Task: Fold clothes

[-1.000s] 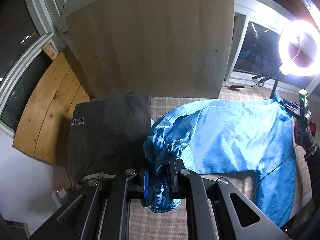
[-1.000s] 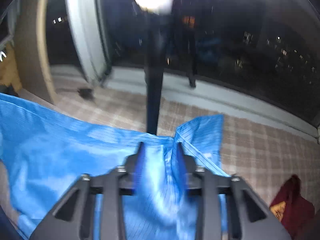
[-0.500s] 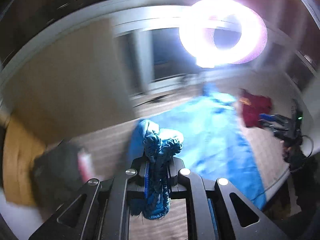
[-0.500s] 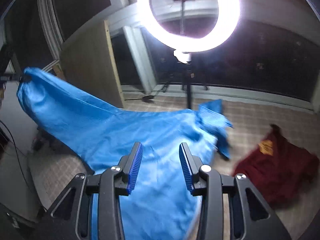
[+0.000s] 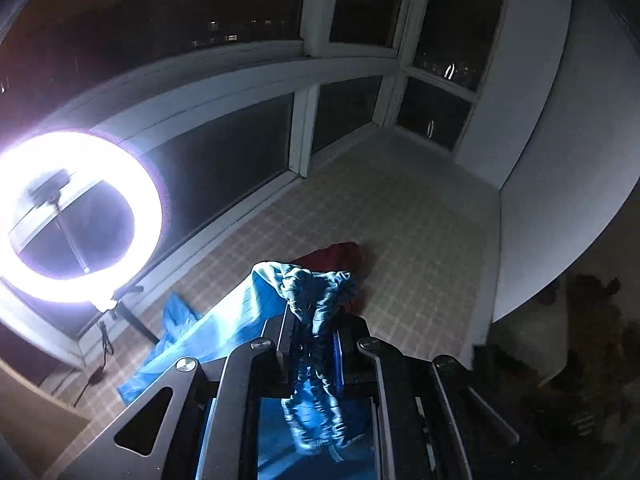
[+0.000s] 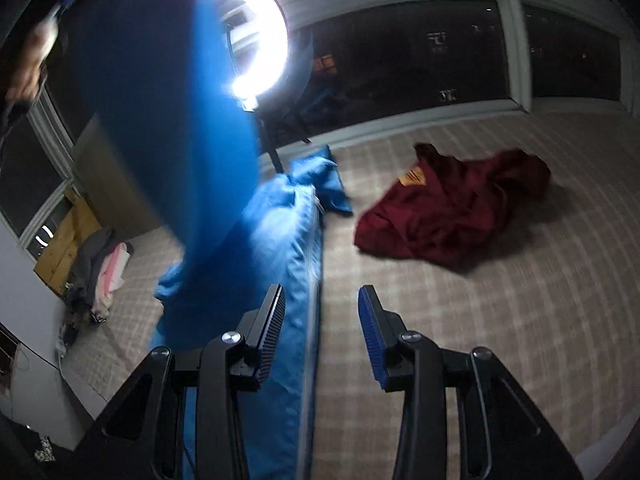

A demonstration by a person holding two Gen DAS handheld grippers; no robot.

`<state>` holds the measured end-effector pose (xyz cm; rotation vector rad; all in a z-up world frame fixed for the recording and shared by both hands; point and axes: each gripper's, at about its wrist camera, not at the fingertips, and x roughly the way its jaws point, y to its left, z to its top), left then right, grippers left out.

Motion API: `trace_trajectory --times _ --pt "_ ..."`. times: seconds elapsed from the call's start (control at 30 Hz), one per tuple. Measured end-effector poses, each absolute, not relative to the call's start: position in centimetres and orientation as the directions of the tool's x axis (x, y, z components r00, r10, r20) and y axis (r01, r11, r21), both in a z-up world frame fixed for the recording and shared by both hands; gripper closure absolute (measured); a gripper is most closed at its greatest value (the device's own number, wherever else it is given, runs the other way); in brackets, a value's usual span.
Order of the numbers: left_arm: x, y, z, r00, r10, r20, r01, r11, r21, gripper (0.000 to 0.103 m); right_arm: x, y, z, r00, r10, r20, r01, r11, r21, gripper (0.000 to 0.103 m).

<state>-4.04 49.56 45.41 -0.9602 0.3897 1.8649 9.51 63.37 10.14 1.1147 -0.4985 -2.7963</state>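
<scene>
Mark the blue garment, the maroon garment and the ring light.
blue garment (image 6: 292, 240): right wrist view, flat stretch lying on the floor.
maroon garment (image 6: 452, 208): right wrist view, crumpled middle.
ring light (image 5: 152, 216): left wrist view, glowing rim.

Two grippers, one blue garment, one maroon garment, one ring light.

left tool: black, silver screws; right tool: blue ribbed pads

A room in a home at night, set up for filming; dark windows wrap a corner and show distant city lights; a plaid-covered surface holds loose clothes; a lit ring light stands by the glass; wooden boards lean against a wall.
</scene>
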Motion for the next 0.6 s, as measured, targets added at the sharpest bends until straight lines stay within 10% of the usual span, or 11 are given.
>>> trace_trajectory --times 0.6 --pt "-11.5 28.2 23.2 -0.256 0.444 -0.859 -0.578 -0.782 -0.232 0.091 -2.1 54.5 3.2 -0.55 -0.326 -0.769 0.095 -0.939 0.33 0.065"
